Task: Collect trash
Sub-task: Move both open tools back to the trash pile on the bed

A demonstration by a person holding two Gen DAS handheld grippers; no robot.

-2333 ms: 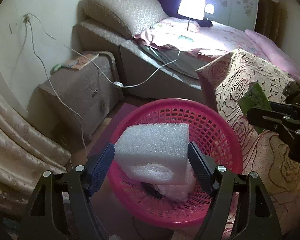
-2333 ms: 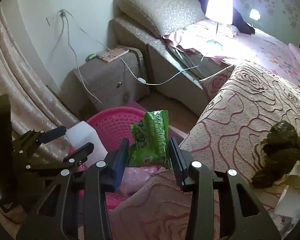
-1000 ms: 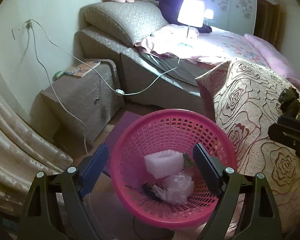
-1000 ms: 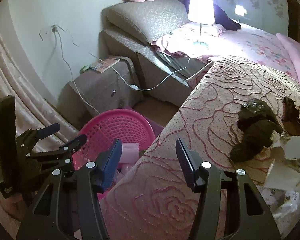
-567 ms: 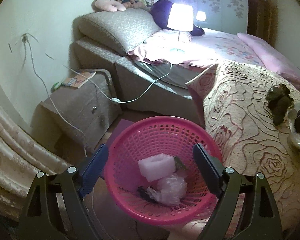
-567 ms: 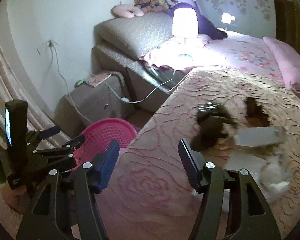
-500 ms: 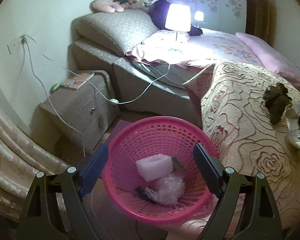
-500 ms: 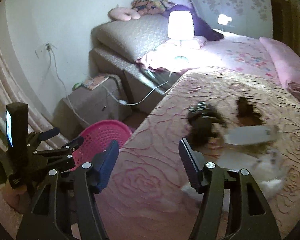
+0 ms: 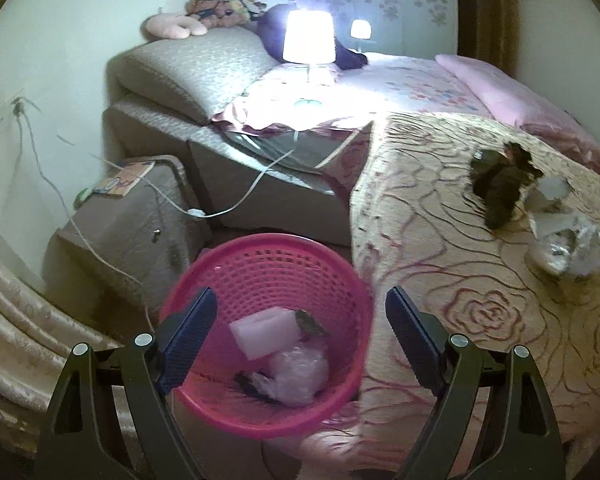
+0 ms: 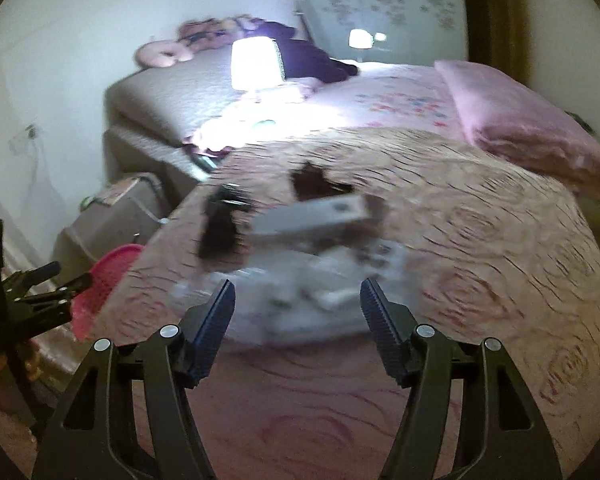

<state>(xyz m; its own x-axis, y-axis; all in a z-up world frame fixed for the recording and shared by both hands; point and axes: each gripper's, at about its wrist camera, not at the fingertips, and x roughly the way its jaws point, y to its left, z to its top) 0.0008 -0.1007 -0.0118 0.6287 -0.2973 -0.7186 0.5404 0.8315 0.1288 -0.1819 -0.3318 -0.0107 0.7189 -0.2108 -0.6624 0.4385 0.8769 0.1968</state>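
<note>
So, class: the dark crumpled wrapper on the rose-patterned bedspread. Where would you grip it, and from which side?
Probably grip the dark crumpled wrapper at its raised, bunched top, coming down from above on its basket-facing side. It lies loose on the soft bedspread, with pale litter crowding its other side. The right gripper, jaws opening and empty, faces that pile.

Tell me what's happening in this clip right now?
A person with a gripper in each hand is clearing trash off a bed. The left gripper, open and empty, hangs over a pink basket that already holds a foam block and a crumpled plastic bag. The right gripper, jaws opening with nothing between them, faces the remaining pile of trash on the rose-patterned bedspread. That view is blurred.
</note>
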